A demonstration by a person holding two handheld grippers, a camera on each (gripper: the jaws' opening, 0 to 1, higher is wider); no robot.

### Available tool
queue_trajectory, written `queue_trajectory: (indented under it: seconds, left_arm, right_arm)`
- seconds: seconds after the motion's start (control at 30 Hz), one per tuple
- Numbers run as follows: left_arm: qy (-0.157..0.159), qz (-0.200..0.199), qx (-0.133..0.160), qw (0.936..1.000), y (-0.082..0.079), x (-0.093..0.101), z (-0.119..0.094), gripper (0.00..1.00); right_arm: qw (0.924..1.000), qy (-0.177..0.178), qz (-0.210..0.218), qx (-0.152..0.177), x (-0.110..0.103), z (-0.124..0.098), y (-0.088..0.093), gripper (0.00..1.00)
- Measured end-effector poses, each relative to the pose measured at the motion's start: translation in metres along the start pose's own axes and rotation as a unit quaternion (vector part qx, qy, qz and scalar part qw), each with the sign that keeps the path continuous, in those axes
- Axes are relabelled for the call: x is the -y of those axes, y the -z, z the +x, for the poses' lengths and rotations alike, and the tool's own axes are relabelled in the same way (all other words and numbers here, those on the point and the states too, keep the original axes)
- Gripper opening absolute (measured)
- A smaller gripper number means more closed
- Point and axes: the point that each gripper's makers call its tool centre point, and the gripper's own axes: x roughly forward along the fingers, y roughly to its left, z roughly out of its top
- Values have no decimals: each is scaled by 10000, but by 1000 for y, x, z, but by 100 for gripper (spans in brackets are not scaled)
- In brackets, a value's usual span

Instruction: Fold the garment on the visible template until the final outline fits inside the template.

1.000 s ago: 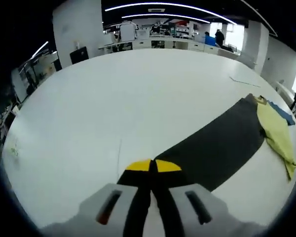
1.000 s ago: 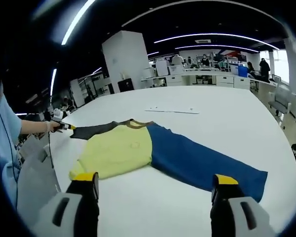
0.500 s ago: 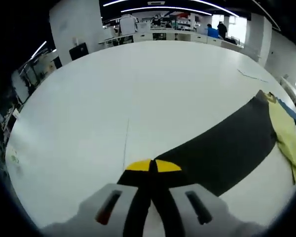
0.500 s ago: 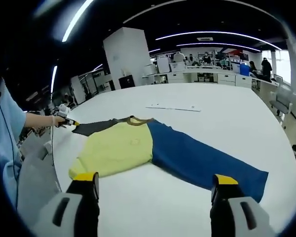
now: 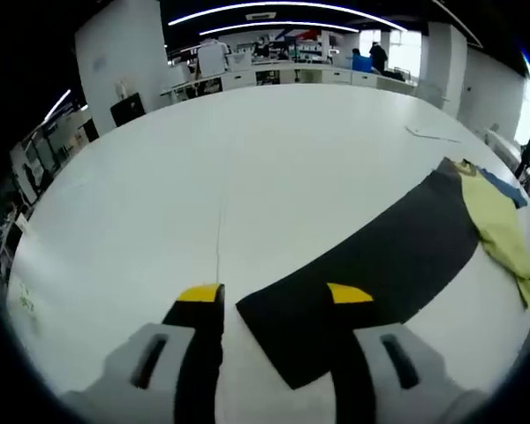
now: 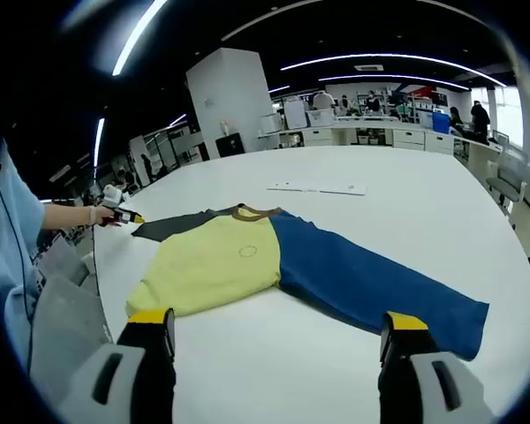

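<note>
1. While my left gripper (image 5: pixel 274 296) hovers with jaws apart, the garment's black sleeve (image 5: pixel 371 265) lies flat between and beyond its tips on the white table (image 5: pixel 247 150).
2. My right gripper (image 6: pixel 278 322) is spread wide too; ahead of it lies the garment (image 6: pixel 274 261), yellow body and blue sleeve.
3. Beyond the table I see desks (image 6: pixel 362 132), a white pillar (image 6: pixel 225 102) and ceiling light strips (image 5: pixel 274 11).

White strip (image 6: pixel 317 188) lies on the table (image 6: pixel 406 212) beyond desks.

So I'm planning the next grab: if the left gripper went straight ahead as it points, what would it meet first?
Probably the black sleeve: its cuff end lies between the open jaws of the left gripper, though height above it is unclear.
</note>
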Motion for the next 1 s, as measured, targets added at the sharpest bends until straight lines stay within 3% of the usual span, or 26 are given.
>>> queue_trajectory:
  seconds: [0.13,0.23,0.3,0.5,0.67,0.83,1.0]
  left_arm:
    - [287,-123,323,9990,-12,18,-9,70]
    - [575,-209,509,9968,-18,35,-17,77]
    - [981,-361,722,9919,-26,55,-24,82]
    - [1632,-411,1072,9799,-41,93,-45,99]
    - [1960,-303,1044,9746,-39,122,-58,99]
    - [2398,-233,1131,9639,-39,156,-73,99]
    - [2575,-235,1205,9584,-42,174,-82,99]
  right_arm:
    - [10000,-52,-23,40,-3,0,-3,99]
    - [9999,-85,-63,90,-6,0,-6,100]
    - [9999,-106,-69,109,-7,0,-8,100]
    - [9997,-158,-118,156,-13,-3,-9,100]
    - [9995,-183,-194,165,-19,-8,-7,100]
    - [9995,-216,-143,165,-25,-13,-3,97]
    - [9994,-225,-149,193,-28,-17,-1,96]
